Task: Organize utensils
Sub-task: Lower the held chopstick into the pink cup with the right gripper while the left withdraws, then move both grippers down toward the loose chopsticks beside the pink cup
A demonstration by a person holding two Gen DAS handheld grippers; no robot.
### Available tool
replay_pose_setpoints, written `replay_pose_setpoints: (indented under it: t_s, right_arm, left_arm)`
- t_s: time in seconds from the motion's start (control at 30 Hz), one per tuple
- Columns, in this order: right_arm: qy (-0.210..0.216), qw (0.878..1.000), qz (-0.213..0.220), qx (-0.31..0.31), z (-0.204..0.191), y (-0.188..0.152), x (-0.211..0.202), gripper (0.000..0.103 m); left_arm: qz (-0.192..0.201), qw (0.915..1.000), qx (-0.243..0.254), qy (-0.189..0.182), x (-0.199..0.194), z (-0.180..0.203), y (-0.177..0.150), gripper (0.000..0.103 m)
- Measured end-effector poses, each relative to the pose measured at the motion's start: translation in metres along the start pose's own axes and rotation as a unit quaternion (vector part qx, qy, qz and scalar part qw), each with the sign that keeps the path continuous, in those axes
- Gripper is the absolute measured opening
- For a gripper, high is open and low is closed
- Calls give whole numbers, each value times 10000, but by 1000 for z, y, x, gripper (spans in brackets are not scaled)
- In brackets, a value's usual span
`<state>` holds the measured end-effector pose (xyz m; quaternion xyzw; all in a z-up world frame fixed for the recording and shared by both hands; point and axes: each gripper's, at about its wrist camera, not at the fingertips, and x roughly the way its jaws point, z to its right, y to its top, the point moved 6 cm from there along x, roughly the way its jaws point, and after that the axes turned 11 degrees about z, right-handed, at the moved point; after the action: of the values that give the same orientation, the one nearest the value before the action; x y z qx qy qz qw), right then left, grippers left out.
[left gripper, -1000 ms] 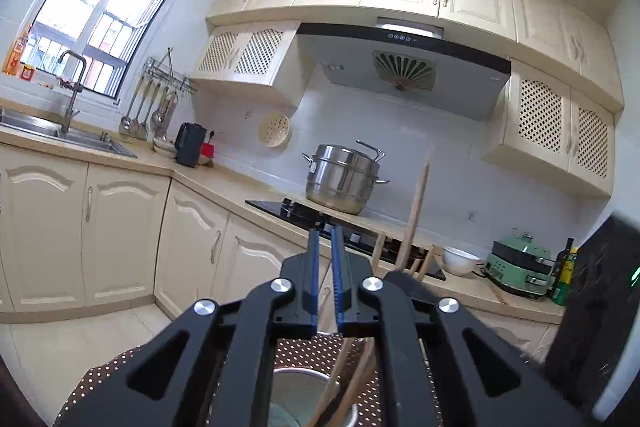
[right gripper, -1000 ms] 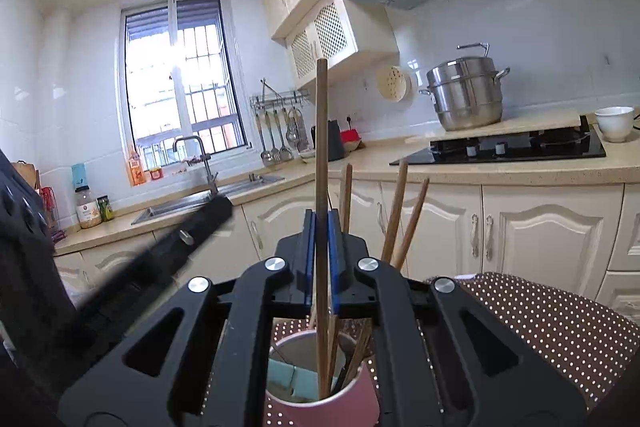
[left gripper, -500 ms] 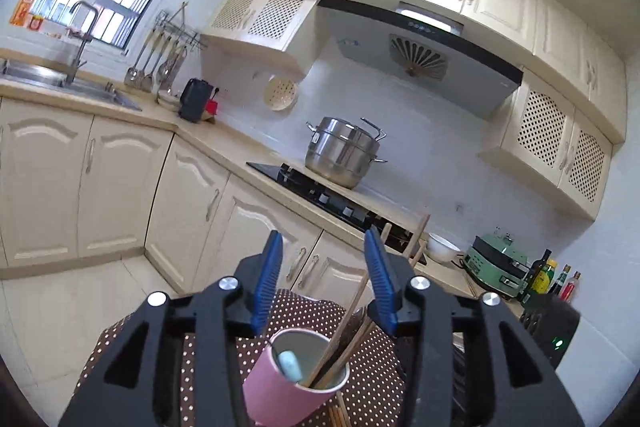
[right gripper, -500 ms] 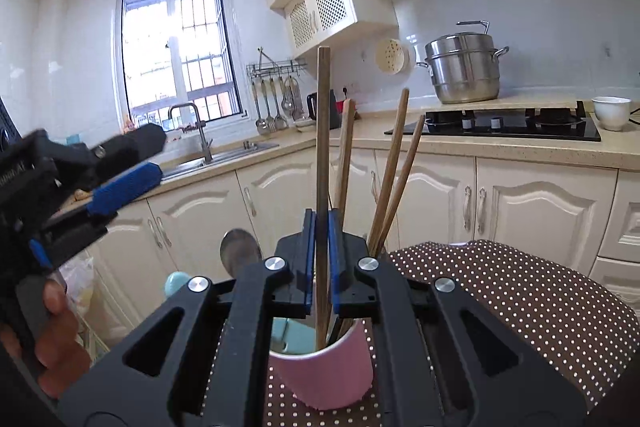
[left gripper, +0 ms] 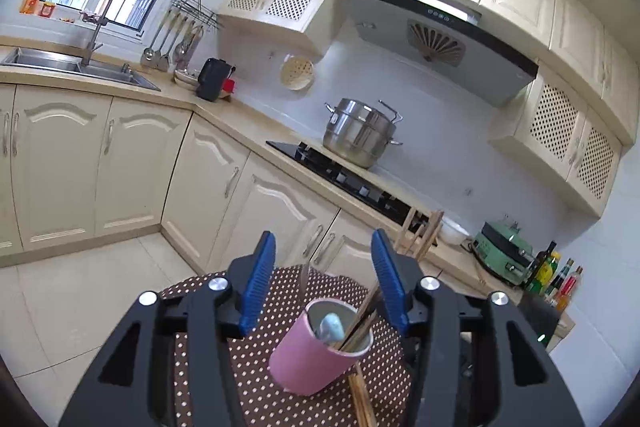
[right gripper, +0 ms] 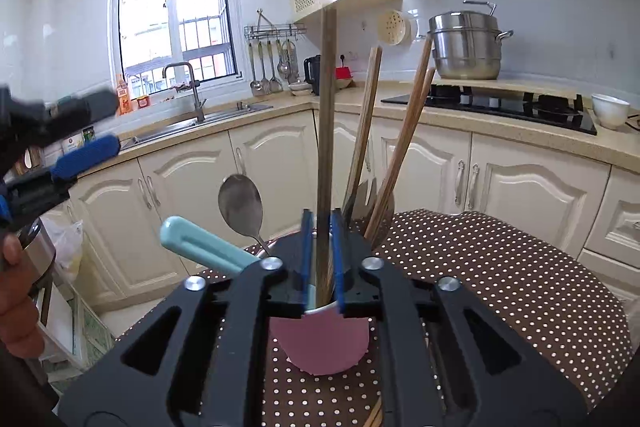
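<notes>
A pink cup (left gripper: 308, 355) stands on a brown polka-dot tablecloth (left gripper: 260, 387). It holds wooden chopsticks (right gripper: 404, 139), a metal spoon (right gripper: 240, 205) and a utensil with a light-blue handle (right gripper: 200, 247). My left gripper (left gripper: 323, 285) is open and empty, raised behind the cup, and shows at the left of the right wrist view (right gripper: 80, 131). My right gripper (right gripper: 321, 255) is shut on one wooden chopstick (right gripper: 326, 115), held upright with its lower end in the cup (right gripper: 324, 343). More chopsticks (left gripper: 362, 399) lie on the cloth beside the cup.
A kitchen counter (left gripper: 240, 123) runs behind, with a sink (left gripper: 76, 67), a hob (left gripper: 352, 179) bearing a steel pot (left gripper: 360, 135), a white bowl (right gripper: 610, 109) and a green cooker (left gripper: 504, 259). Cream cabinets (right gripper: 520, 187) stand below. A tiled floor (left gripper: 80, 287) lies left.
My left gripper has opened and drawn back and up from the cup. My right gripper has stayed shut on the chopstick, with the cup now lower and nearer in its view.
</notes>
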<state>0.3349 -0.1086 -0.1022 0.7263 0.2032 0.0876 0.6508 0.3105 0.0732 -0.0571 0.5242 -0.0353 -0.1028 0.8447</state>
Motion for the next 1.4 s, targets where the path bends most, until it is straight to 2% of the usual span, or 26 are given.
replay_pose_setpoints:
  t_s: [0.07, 0.2, 0.33, 0.43, 0.6, 0.7, 0.8, 0.9, 1.0, 1.2, 1.33, 1.4]
  right_arm:
    - [-38, 10000, 91, -17, -1, 5, -9, 46]
    - [-167, 9997, 132, -78, 1, 12, -31, 46]
    - [-318, 9994, 84, -100, 7, 13, -55, 49]
    - [-393, 9992, -53, -113, 12, 7, -72, 52]
    - [-566, 9972, -492, -35, 26, -16, -95, 56]
    - [-682, 9942, -811, 192, 39, -34, -104, 58]
    - [-817, 9900, -1083, 376, 50, -55, -112, 60]
    - [-853, 9872, -1224, 570, 59, -70, -119, 62]
    - [-908, 9840, -1323, 781, 69, -83, -124, 62]
    - [-932, 9785, -1434, 1150, 83, -100, -126, 62]
    - [-883, 9767, -1485, 1272, 86, -107, -122, 62]
    - [-866, 9763, -1482, 1320, 88, -107, -121, 62]
  left_arm:
    - [-107, 9999, 71, 33, -4, 0, -4, 53]
    - [-397, 9987, 270, 155, -10, 2, -17, 54]
    - [-765, 9958, 496, 111, -18, 11, -39, 56]
    - [-1219, 9901, 696, 49, -21, 22, -64, 57]
    - [-2128, 9724, 955, -96, -19, 40, -113, 57]
    - [-2734, 9552, 1132, -56, -15, 48, -147, 57]
    - [-3189, 9418, 1049, -152, -9, 53, -175, 57]
    - [-3538, 9299, 1006, -37, -1, 52, -197, 57]
    - [-3695, 9227, 1065, 262, 6, 46, -210, 57]
    - [-3826, 9140, 1252, 509, 17, 43, -224, 57]
    - [-3975, 9028, 1492, 691, 25, 46, -235, 57]
    - [-3948, 9026, 1545, 749, 28, 47, -238, 57]
